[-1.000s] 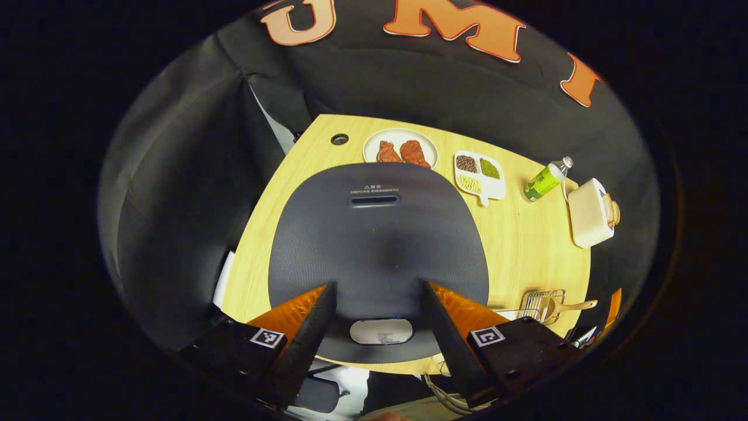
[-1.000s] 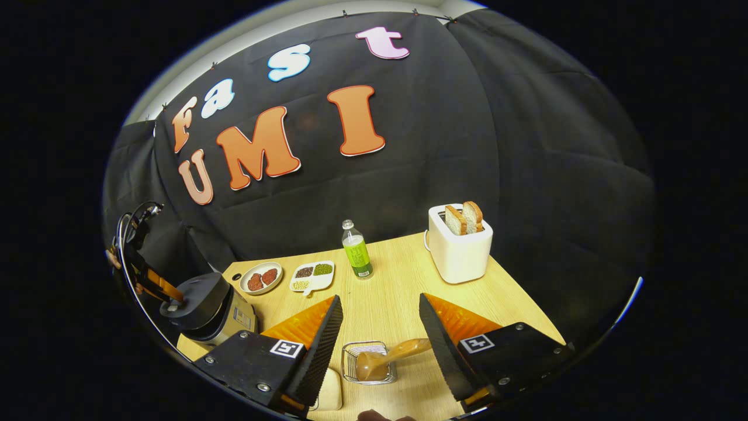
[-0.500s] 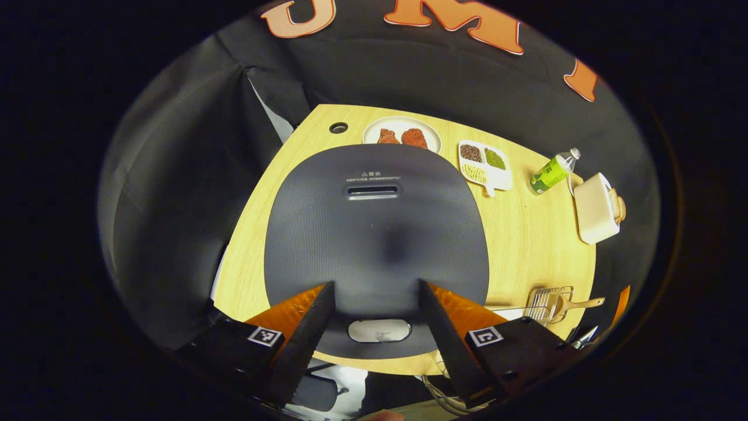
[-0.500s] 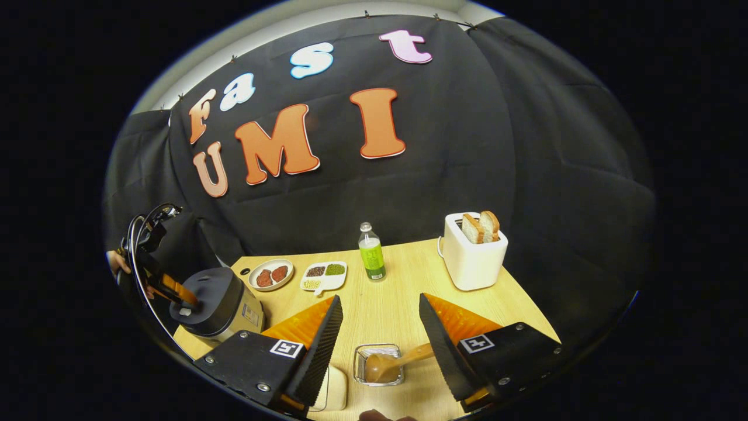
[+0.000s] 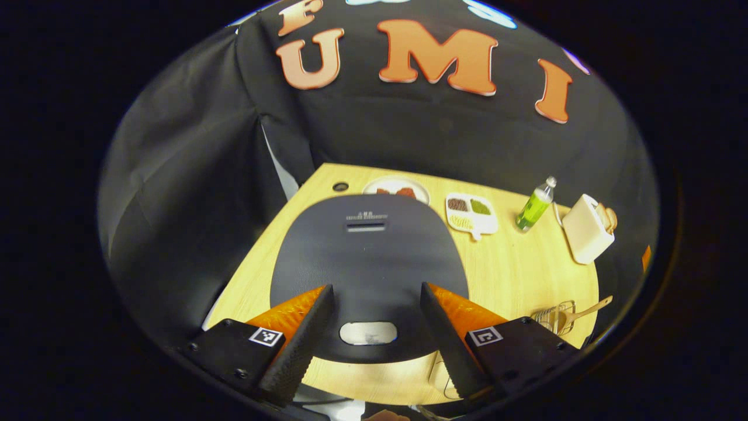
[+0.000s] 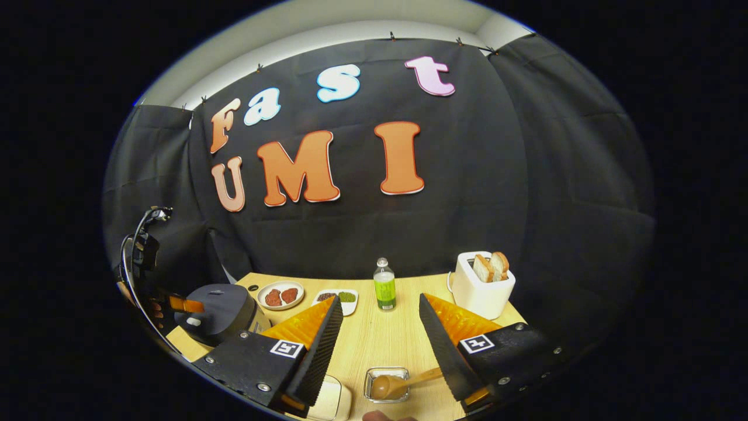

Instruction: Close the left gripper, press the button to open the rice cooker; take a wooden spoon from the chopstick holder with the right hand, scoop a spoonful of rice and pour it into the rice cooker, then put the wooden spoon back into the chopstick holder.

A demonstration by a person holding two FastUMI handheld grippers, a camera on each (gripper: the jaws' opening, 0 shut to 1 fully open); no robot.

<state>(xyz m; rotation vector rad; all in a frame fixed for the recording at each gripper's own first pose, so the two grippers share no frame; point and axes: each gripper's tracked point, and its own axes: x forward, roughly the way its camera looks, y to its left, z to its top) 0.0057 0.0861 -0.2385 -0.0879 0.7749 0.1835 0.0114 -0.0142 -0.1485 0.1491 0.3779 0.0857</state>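
The rice cooker (image 5: 368, 257) lies below my left gripper (image 5: 375, 289), its dark grey lid down. The pale oval button (image 5: 368, 333) sits at the lid's near edge, between the open fingers and untouched. In the right gripper view the cooker (image 6: 225, 307) stands at the far left with the left gripper (image 6: 186, 304) over its front. My right gripper (image 6: 380, 301) is open and holds nothing. Just below it the wooden spoon (image 6: 397, 385) leans in the wire chopstick holder (image 6: 385, 374), bowl down and handle to the right. The spoon (image 5: 584, 310) also appears at the table's right edge.
Along the back of the wooden table (image 6: 374, 345) stand a plate of meat (image 6: 280, 294), a divided dish of grains (image 6: 345, 297), a green bottle (image 6: 384, 286) and a white toaster (image 6: 482, 286) with bread. A white container (image 6: 334, 400) sits left of the holder.
Both views have tilted up and drawn back from the table. The left gripper stays open over the button; the lid stays down. The spoon has not moved.
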